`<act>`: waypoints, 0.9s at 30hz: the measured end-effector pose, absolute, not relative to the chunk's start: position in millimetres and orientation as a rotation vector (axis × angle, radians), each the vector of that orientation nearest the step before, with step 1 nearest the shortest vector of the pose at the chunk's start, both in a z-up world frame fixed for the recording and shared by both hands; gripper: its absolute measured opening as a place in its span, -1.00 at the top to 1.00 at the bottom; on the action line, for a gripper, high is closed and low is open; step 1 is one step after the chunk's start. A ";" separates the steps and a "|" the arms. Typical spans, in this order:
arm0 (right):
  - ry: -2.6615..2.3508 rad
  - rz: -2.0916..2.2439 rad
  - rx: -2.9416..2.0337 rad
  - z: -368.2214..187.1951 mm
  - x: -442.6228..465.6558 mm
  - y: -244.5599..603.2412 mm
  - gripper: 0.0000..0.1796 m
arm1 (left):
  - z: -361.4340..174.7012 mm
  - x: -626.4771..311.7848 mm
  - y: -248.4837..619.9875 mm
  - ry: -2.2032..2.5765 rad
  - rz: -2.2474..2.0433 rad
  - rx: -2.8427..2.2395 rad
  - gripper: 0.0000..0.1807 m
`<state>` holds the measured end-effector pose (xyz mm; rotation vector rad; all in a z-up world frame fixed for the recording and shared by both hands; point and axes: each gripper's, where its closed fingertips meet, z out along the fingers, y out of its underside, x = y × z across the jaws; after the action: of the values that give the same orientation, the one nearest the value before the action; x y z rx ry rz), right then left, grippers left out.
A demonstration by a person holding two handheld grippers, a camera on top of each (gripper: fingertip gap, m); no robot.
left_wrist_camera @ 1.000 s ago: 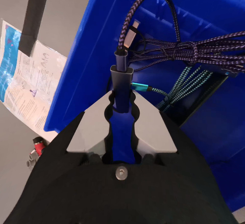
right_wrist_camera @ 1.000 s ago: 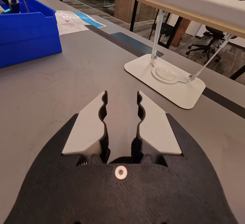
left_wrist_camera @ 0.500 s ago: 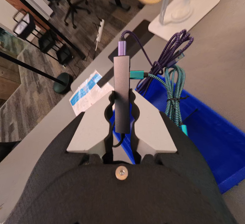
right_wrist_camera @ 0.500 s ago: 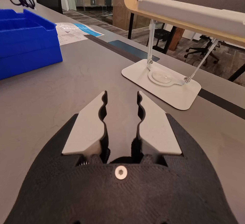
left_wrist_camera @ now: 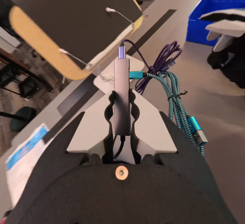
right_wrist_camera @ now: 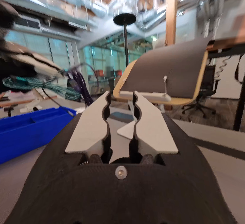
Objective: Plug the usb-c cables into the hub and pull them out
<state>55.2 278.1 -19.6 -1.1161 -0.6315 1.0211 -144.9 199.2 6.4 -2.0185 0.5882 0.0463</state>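
my left gripper (left_wrist_camera: 121, 94) is clamped on the slim grey metal hub (left_wrist_camera: 121, 85), which i've lifted out of the blue bin (left_wrist_camera: 206, 19) since a second ago and now carry above the table (left_wrist_camera: 218, 118). both are plugged in: the purple cable (left_wrist_camera: 159, 64) at the end port, the teal cable (left_wrist_camera: 175, 98) at the side, braided bundles dangling. so unplugging comes next, i judge. my right gripper (right_wrist_camera: 121, 98) has swung upward, jaws apart and empty; its view is blurred, so aim seems unsettled.

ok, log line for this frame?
left claw: shut on hub | purple plug, teal plug: in | right claw: open, empty
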 end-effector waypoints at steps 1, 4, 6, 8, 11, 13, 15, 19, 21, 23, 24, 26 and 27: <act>-0.603 1.020 -1.072 -10.1 66.6 276.5 0.67 | -5.8 -131.2 206.3 0.588 0.025 -2.038 0.78; -0.618 1.011 -0.997 4.7 77.3 265.5 0.67 | -42.8 -99.4 224.2 0.577 -0.016 -2.082 0.78; -0.716 0.942 -0.981 3.6 65.6 254.3 0.68 | -68.9 -85.7 232.2 0.570 -0.048 -2.115 0.78; -0.855 0.834 -0.994 -7.3 43.5 243.6 0.68 | -94.2 -79.3 236.9 0.577 -0.049 -2.159 0.77; -1.090 0.692 -1.052 -41.5 4.0 230.5 0.69 | -117.4 -70.7 237.6 0.564 -0.135 -2.195 0.78; -1.165 0.668 -1.097 -61.3 -14.1 227.4 0.72 | -125.0 -69.6 236.8 0.546 -0.175 -2.201 0.78; -1.208 0.651 -1.140 -77.7 -25.3 227.8 0.72 | -128.7 -70.4 235.6 0.520 -0.210 -2.203 0.78; -1.279 0.625 -1.161 -97.4 -41.5 220.7 0.73 | -134.6 -68.5 231.7 0.506 -0.240 -2.203 0.77; -1.286 0.566 -1.201 -107.2 -45.4 225.8 0.74 | -138.2 -65.1 228.8 0.508 -0.266 -2.206 0.78; -1.298 0.541 -1.198 -111.9 -48.9 225.0 0.77 | -141.3 -61.7 226.3 0.505 -0.290 -2.204 0.78; -1.309 0.526 -1.204 -115.6 -50.3 225.6 0.81 | -143.5 -60.6 225.0 0.507 -0.294 -2.207 0.78; -1.320 0.491 -1.215 -121.8 -51.1 228.3 0.86 | -147.6 -61.0 223.9 0.499 -0.291 -2.213 0.78; -1.322 0.486 -1.215 -122.6 -51.1 228.3 0.89 | -149.5 -60.2 222.9 0.496 -0.305 -2.214 0.77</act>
<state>-51.1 228.3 -122.6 -1.2147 -1.3224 0.4859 -60.2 222.9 -149.5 -2.2143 0.4962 -0.3048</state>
